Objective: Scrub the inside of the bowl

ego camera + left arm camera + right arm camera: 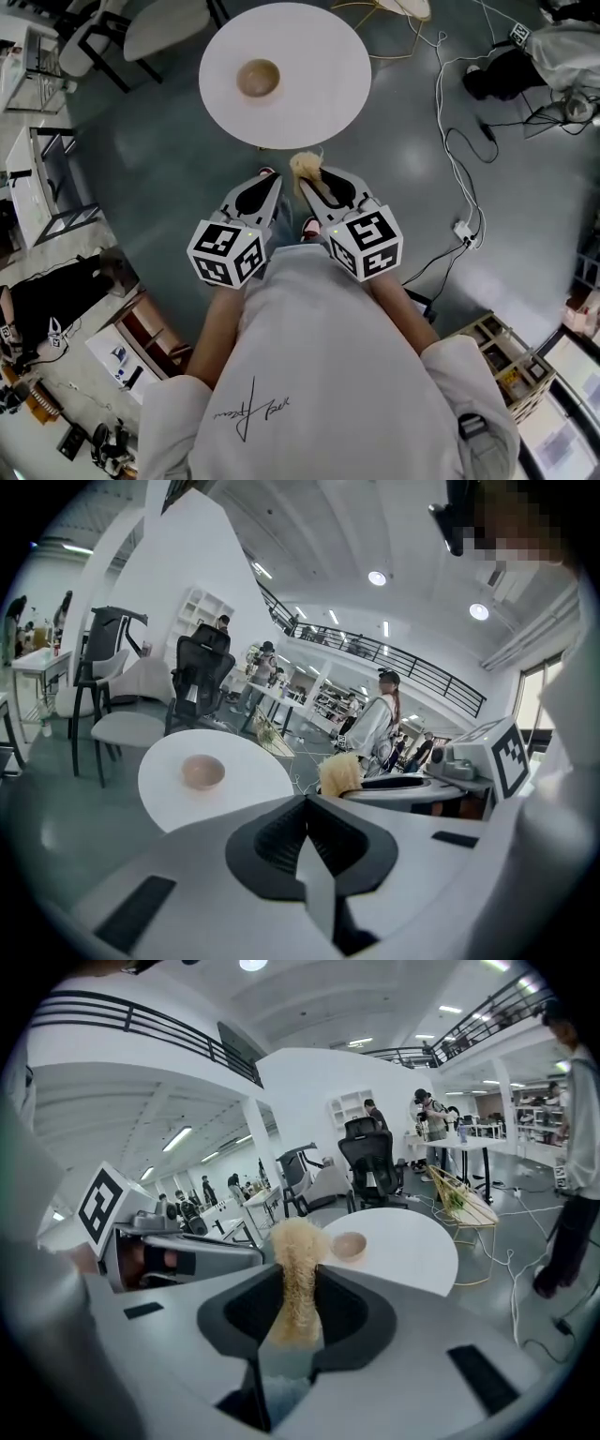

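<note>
A small tan bowl stands left of centre on a round white table, ahead of both grippers. My right gripper is shut on a tan fibrous scrubber, whose tuft sticks out past the fingertips just short of the table's near edge. In the right gripper view the scrubber rises between the closed jaws, with the bowl beyond it on the table. My left gripper is shut and holds nothing. The left gripper view shows its jaws meeting, the bowl far ahead.
Chairs stand beyond the table at the upper left. Cables and a power strip lie on the floor to the right. A wooden crate sits at the lower right. People stand far off in the gripper views.
</note>
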The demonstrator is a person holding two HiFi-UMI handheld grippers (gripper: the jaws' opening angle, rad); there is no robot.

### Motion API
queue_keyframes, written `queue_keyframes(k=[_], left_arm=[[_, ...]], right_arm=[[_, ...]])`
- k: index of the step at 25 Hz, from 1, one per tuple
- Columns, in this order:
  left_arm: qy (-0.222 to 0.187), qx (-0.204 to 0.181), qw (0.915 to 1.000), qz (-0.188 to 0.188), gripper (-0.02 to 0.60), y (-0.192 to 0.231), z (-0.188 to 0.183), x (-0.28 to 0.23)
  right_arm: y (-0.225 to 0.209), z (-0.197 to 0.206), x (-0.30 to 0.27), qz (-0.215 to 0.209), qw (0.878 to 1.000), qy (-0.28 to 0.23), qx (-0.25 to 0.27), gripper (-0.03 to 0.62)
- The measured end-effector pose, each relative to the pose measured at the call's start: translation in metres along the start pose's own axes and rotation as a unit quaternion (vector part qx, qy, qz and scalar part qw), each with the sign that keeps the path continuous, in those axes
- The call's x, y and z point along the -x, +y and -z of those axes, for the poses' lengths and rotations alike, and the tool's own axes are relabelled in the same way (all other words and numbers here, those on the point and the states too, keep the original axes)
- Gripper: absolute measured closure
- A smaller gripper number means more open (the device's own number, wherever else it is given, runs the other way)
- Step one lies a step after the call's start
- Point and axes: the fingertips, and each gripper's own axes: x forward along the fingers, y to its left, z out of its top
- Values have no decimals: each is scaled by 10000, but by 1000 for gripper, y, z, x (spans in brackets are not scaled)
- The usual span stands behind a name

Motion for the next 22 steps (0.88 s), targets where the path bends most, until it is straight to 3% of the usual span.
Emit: queue_keyframes(k=[22], left_arm=[[-237,305,9989,271,575,101,-76,-8]], right_arm=[[12,-71,-104,5,9985,209,510,480]])
